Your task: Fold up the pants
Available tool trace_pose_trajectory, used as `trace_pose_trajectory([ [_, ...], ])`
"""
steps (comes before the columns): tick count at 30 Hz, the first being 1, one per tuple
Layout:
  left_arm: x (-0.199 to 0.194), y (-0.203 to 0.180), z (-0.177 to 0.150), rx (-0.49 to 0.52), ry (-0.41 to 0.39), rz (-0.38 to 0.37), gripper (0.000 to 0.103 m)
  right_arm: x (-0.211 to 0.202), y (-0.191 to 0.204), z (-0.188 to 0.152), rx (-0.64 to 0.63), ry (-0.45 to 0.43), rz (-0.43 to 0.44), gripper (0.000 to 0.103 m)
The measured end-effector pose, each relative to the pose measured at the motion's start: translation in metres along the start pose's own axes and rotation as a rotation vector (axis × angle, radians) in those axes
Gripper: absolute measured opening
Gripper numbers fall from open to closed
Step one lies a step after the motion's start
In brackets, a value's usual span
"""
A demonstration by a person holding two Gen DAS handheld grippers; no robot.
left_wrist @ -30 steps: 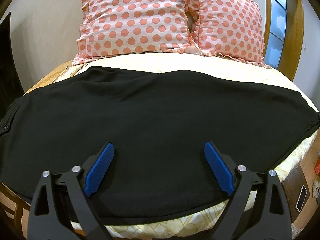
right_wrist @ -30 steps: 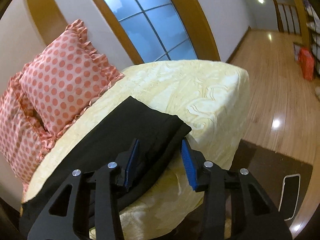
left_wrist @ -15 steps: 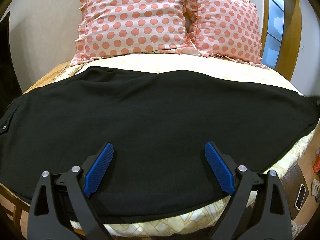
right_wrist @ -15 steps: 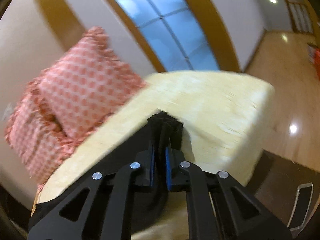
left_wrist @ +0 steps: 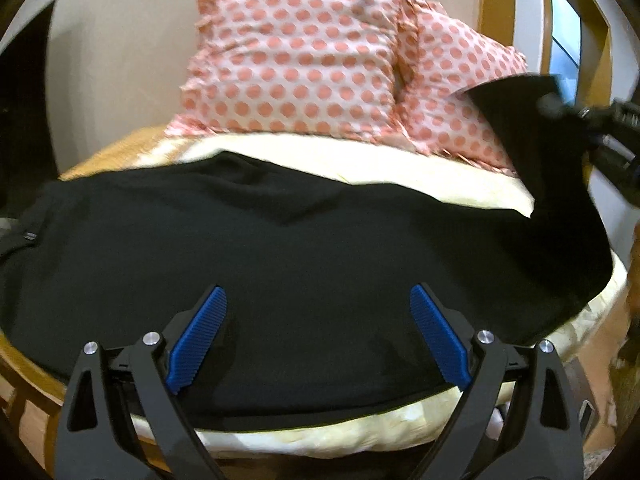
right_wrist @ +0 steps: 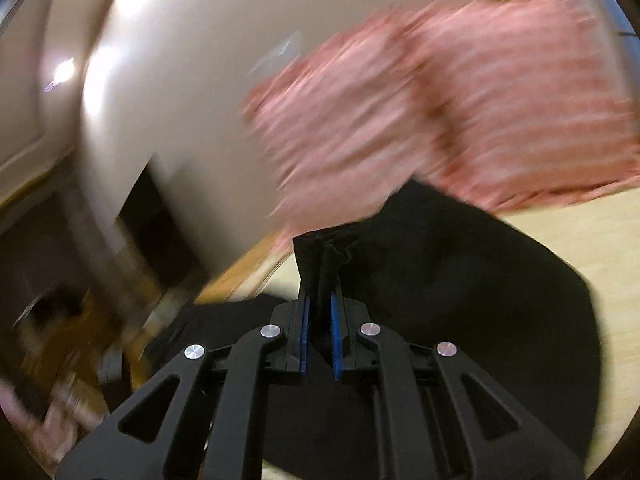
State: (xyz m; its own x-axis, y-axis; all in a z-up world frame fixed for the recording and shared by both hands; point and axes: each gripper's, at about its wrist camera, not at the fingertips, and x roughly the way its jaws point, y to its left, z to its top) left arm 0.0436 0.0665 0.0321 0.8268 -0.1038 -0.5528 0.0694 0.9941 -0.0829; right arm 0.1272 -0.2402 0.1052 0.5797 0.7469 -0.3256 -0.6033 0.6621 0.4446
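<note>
Black pants (left_wrist: 304, 240) lie spread across the cream bed. My left gripper (left_wrist: 318, 332) is open and empty, held low over the near edge of the pants. My right gripper (right_wrist: 319, 304) is shut on the leg end of the pants (right_wrist: 324, 248) and holds it lifted off the bed. In the left wrist view the lifted leg end (left_wrist: 532, 132) stands up at the right, with the right gripper's black body (left_wrist: 612, 140) beside it. The right wrist view is blurred by motion.
Two pink polka-dot pillows (left_wrist: 296, 60) lean on the wall at the head of the bed (left_wrist: 360, 436). A wooden bed frame (left_wrist: 24, 364) rims the mattress. A window with wooden trim (left_wrist: 560, 32) is at the right. Floor and a dark object lie at lower right.
My right gripper closed on the leg end of the pants, lifted it off the bed and swung it leftward. My left gripper stayed open over the near edge.
</note>
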Motion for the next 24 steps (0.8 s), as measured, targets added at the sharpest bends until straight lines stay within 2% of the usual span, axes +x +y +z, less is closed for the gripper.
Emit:
trace_pose_trajectory([
  [4,-0.008,0.02,0.001,-0.024,-0.019,0.052,0.093,0.071,0.021,-0.053,-0.049,0.237,0.009,0.009],
  [6,-0.009,0.032,0.001,-0.055,-0.016,0.069,0.093,0.088,0.018,-0.069,-0.028,0.29,-0.007,0.009],
  [9,-0.01,0.045,0.0,-0.089,-0.019,0.085,0.093,0.085,0.018,-0.061,0.018,0.249,0.011,0.009],
  [13,-0.012,0.052,0.001,-0.109,-0.03,0.09,0.093,0.074,0.033,-0.039,0.02,0.139,0.059,0.009],
  [15,-0.012,0.054,0.0,-0.116,-0.032,0.092,0.093,0.083,0.04,-0.041,0.016,0.168,0.086,0.009],
  [17,-0.013,0.057,-0.001,-0.121,-0.03,0.099,0.093,0.1,0.045,-0.051,0.002,0.222,0.076,0.009],
  [20,-0.015,0.062,-0.003,-0.134,-0.03,0.118,0.093,0.108,0.044,-0.045,0.083,0.179,0.124,0.009],
  [22,-0.016,0.065,-0.003,-0.145,-0.029,0.122,0.093,0.117,0.055,-0.046,0.028,0.188,0.119,0.009],
  [24,-0.019,0.068,-0.003,-0.147,-0.028,0.131,0.093,0.129,0.063,-0.058,-0.029,0.254,0.111,0.009],
])
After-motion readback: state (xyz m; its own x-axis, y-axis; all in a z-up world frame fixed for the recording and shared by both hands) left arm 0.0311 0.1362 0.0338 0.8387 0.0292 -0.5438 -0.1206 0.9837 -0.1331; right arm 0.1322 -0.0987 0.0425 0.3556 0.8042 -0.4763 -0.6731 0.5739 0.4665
